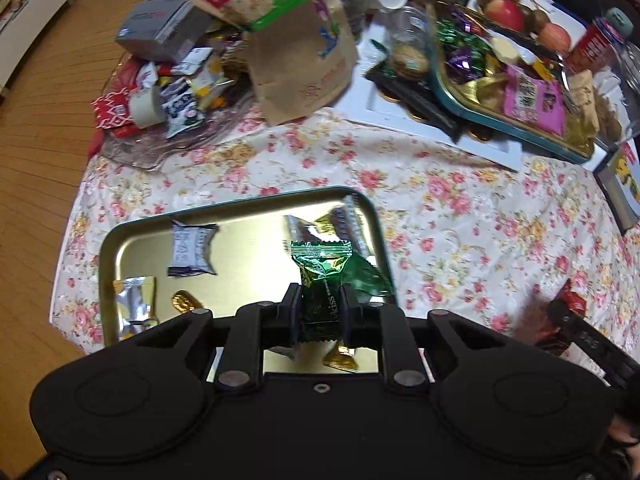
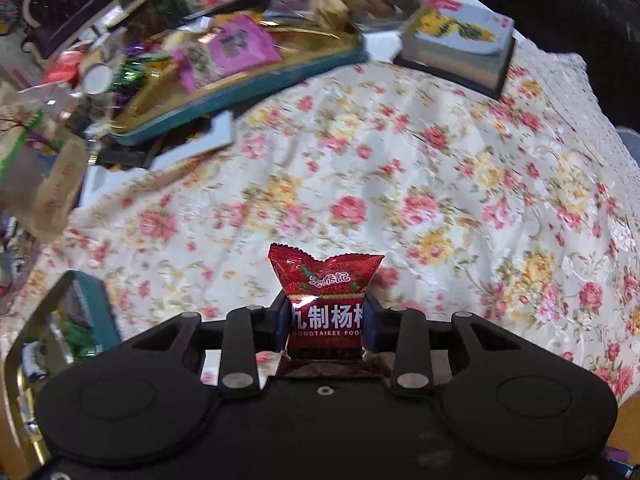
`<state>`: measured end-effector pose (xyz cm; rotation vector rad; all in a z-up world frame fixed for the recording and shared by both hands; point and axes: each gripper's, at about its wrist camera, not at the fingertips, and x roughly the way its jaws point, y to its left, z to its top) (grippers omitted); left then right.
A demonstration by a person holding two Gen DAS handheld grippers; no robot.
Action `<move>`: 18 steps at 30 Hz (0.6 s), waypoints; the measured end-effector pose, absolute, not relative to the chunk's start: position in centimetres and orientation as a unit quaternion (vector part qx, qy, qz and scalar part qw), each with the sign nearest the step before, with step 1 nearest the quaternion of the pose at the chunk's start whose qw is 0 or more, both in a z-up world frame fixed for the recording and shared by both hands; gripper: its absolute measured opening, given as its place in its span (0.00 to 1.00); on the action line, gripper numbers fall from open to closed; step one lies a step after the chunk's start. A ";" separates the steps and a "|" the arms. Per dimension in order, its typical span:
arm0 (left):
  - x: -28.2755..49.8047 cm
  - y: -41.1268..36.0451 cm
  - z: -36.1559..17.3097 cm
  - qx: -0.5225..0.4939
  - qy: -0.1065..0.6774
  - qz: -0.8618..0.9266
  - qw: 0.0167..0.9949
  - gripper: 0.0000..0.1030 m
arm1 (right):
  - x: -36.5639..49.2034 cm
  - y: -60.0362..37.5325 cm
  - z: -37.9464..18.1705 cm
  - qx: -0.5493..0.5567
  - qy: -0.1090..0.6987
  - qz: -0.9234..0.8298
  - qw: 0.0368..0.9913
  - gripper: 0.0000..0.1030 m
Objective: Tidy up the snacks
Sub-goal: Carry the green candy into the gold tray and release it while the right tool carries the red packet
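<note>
Left wrist view first. The left gripper (image 1: 320, 304) pinches a green candy (image 1: 323, 280) between its two fingers, and the candy stands up straight. Under it lies a gold tray (image 1: 132, 240) with a teal rim, on the flowery tablecloth (image 1: 440, 208). On the tray, at 10 o'clock from the green candy, lies a white packet (image 1: 191, 249). At 9 o'clock, near the tray's left edge, lies a silver packet (image 1: 135, 304), and a gold coin candy (image 1: 186, 302) sits just beside it. A brown packet (image 1: 344, 224) lies at 12 o'clock in the tray's far corner. Far off at 11 o'clock a brown paper bag (image 1: 304, 60) stands by a pile of snacks. At 1 o'clock a second tray (image 1: 500, 120) is full of sweets. At 3 o'clock, blurry, the right gripper (image 1: 560, 320) shows with something red.

Right wrist view next. The right gripper (image 2: 327, 324) pinches a red candy packet (image 2: 326, 300) with white letters, held above the tablecloth (image 2: 440, 184). The gold tray (image 2: 96, 312) peeks in at 9 o'clock. The full tray (image 2: 256, 80) sits at 11 o'clock, and a box (image 2: 460, 48) sits at 1 o'clock.
</note>
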<state>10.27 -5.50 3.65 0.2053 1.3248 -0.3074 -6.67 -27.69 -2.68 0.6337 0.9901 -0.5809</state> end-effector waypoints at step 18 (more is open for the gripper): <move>14.2 3.9 2.2 0.053 0.620 -0.056 0.781 0.25 | -1.5 -17.7 5.2 0.276 0.408 -0.133 0.860 0.36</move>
